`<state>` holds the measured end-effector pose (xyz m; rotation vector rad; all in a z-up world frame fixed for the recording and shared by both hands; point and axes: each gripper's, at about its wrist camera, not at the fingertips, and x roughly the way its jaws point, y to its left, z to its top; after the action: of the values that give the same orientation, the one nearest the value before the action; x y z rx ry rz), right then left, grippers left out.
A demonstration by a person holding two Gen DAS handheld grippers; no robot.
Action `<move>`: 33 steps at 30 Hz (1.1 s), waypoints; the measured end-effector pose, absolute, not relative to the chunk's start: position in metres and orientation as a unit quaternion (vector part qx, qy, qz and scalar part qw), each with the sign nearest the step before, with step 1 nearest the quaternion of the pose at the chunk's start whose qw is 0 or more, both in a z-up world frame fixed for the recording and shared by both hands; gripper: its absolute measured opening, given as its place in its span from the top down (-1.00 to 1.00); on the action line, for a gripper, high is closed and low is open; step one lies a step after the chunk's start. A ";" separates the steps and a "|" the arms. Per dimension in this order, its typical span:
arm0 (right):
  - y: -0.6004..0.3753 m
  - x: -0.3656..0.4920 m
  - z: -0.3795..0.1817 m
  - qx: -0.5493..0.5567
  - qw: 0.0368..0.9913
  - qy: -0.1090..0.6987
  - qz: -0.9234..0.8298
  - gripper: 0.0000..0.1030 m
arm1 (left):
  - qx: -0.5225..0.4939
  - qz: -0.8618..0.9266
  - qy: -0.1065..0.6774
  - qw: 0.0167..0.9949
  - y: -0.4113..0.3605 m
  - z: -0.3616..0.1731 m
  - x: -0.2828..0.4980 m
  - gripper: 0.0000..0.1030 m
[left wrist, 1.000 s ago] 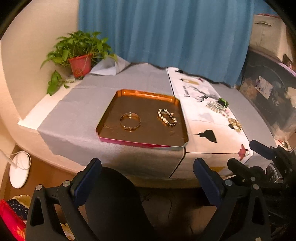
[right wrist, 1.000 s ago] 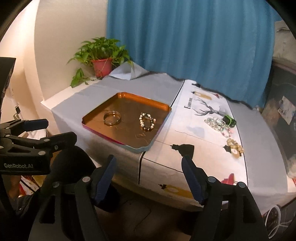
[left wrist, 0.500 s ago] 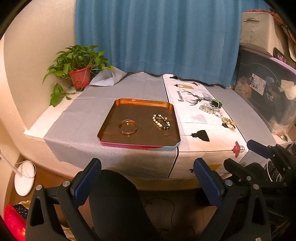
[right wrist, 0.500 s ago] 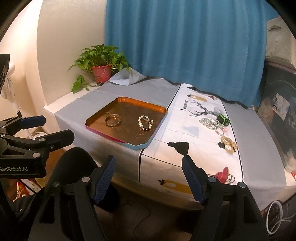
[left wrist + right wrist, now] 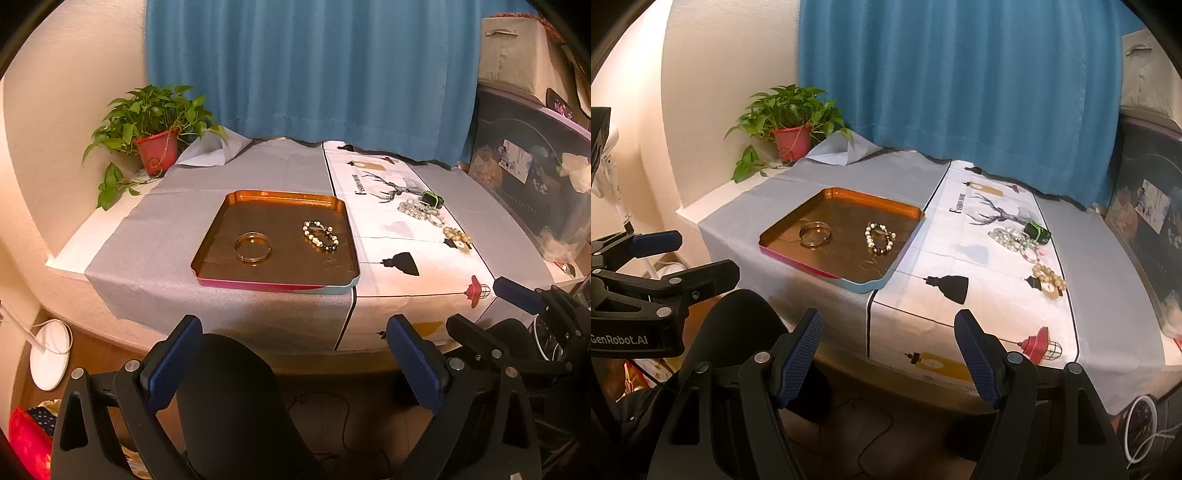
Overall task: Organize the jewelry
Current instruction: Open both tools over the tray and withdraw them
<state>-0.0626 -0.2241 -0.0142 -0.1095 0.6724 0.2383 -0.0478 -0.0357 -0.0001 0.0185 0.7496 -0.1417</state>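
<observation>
- Jewelry: a gold bangle point(image 5: 253, 247) and a beaded bracelet point(image 5: 320, 236) lie apart in the copper tray point(image 5: 258, 286), centre frame, apparently already sorted.
- Loose bead strands point(image 5: 1015, 238) wait on the table point(image 5: 1108, 295), right of frame.
- Left gripper point(image 5: 293, 363) and right gripper point(image 5: 890, 356): fingers spread wide, holding nothing.

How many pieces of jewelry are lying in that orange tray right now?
2. A gold bangle lies left of centre in the orange tray, and a beaded bracelet lies to its right. Nothing else shows inside.
</observation>
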 end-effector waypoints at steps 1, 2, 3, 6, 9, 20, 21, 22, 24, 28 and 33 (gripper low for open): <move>-0.224 -0.062 -0.015 -0.053 0.935 0.330 0.116 -0.44 | 0.009 -0.070 0.366 0.928 -0.036 0.000 -0.048 -0.93; -0.225 -0.061 -0.017 -0.052 0.935 0.331 0.116 -0.44 | 0.009 -0.069 0.366 0.928 -0.035 0.000 -0.048 -0.93; -0.225 -0.061 -0.018 -0.052 0.935 0.332 0.116 -0.44 | 0.009 -0.068 0.366 0.928 -0.036 0.000 -0.048 -0.93; -0.225 -0.058 -0.021 -0.050 0.933 0.336 0.115 -0.44 | 0.011 -0.070 0.370 0.926 -0.037 -0.003 -0.046 -0.93; -0.225 -0.055 -0.024 -0.049 0.932 0.340 0.114 -0.44 | 0.011 -0.070 0.373 0.925 -0.038 -0.005 -0.044 -0.93; -0.232 -0.047 -0.032 -0.039 0.930 0.351 0.107 -0.44 | 0.017 -0.071 0.385 0.920 -0.042 -0.010 -0.035 -0.93; -0.233 -0.046 -0.034 -0.038 0.929 0.352 0.107 -0.44 | 0.018 -0.071 0.387 0.919 -0.043 -0.011 -0.033 -0.93; -0.234 -0.045 -0.035 -0.036 0.929 0.353 0.106 -0.44 | 0.019 -0.072 0.389 0.918 -0.044 -0.012 -0.032 -0.93; -0.237 -0.042 -0.037 -0.034 0.928 0.355 0.104 -0.44 | 0.022 -0.072 0.390 0.918 -0.046 -0.012 -0.030 -0.93; -0.244 -0.036 -0.040 -0.027 0.927 0.360 0.099 -0.44 | 0.028 -0.073 0.393 0.916 -0.050 -0.013 -0.024 -0.93; -0.257 -0.028 -0.045 -0.014 0.927 0.365 0.088 -0.44 | 0.039 -0.074 0.399 0.913 -0.060 -0.015 -0.017 -0.93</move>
<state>-0.0280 -0.2568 -0.0449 -0.0296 0.7488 0.1798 -0.0167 -0.0596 -0.0149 0.0805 0.8213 -0.1524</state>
